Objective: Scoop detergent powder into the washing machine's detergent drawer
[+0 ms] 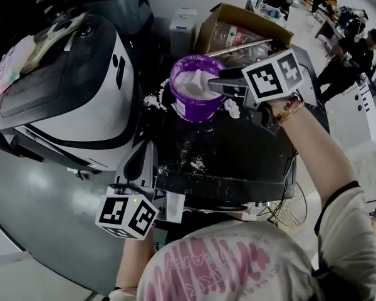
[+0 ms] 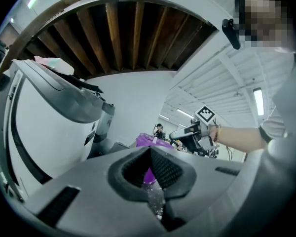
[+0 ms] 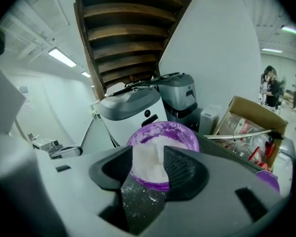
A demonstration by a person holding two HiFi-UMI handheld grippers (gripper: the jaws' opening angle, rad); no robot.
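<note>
White washing machine (image 1: 81, 105) fills the left of the head view. Left hand-held gripper (image 2: 150, 154) sits lower left, jaws narrow, tips together, nothing in them. Purple tub (image 1: 195, 102) of detergent powder (image 1: 191, 83) stands upper centre on the black table (image 1: 250, 162), with spilled powder (image 1: 191, 163) below it. Right hand-held gripper (image 3: 148, 152) is upper right, at the tub's rim, jaws wide and empty. Cardboard box (image 1: 238, 17) is behind.

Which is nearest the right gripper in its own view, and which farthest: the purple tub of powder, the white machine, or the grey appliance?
1. Purple tub: straight ahead, just past the open jaws.
2. White machine: behind the tub, to the left.
3. Grey appliance: farthest back, behind the white machine.
</note>
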